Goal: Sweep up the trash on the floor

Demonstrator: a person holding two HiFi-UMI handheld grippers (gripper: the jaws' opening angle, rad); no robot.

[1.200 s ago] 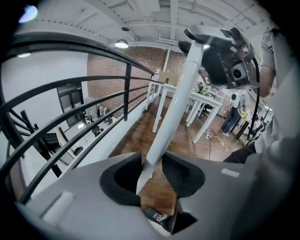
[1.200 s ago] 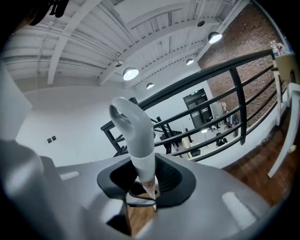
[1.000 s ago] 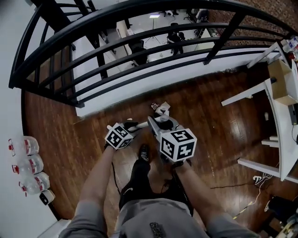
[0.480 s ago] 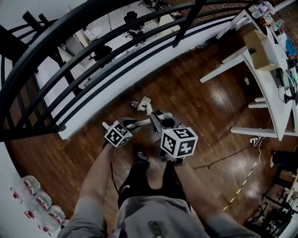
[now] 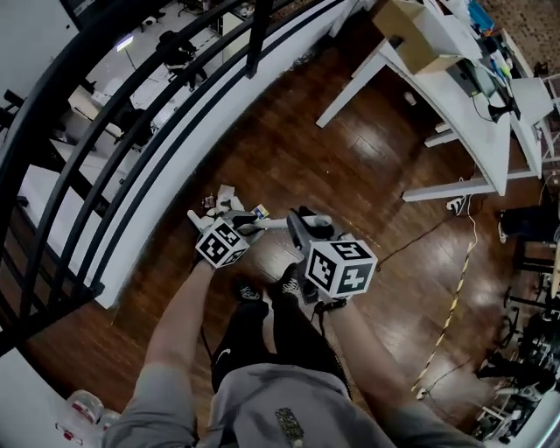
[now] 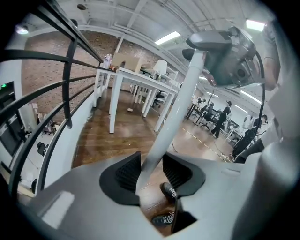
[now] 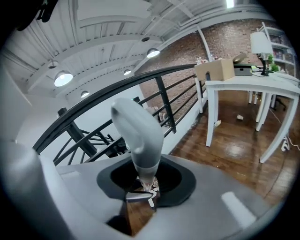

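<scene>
Clamping the broom (image 5: 273, 223): left gripper's (image 6: 152, 173) jaws on shaft (image 6: 176, 112); right gripper's (image 7: 146, 180) on handle (image 7: 136, 136).

dark brown wood floor (image 5: 350, 175), black railing (image 5: 258, 35), white desk (image 5: 464, 114), tan cardboard box (image 5: 411, 22), black-and-white square-patterned marker cubes (image 5: 339, 267), pale grey pole (image 6: 176, 112) and handle (image 7: 138, 131).

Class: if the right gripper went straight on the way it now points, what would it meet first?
Beyond the white handle in its jaws, most likely the trash scraps on the wooden floor, short of the railing; depth is uncertain.
</scene>
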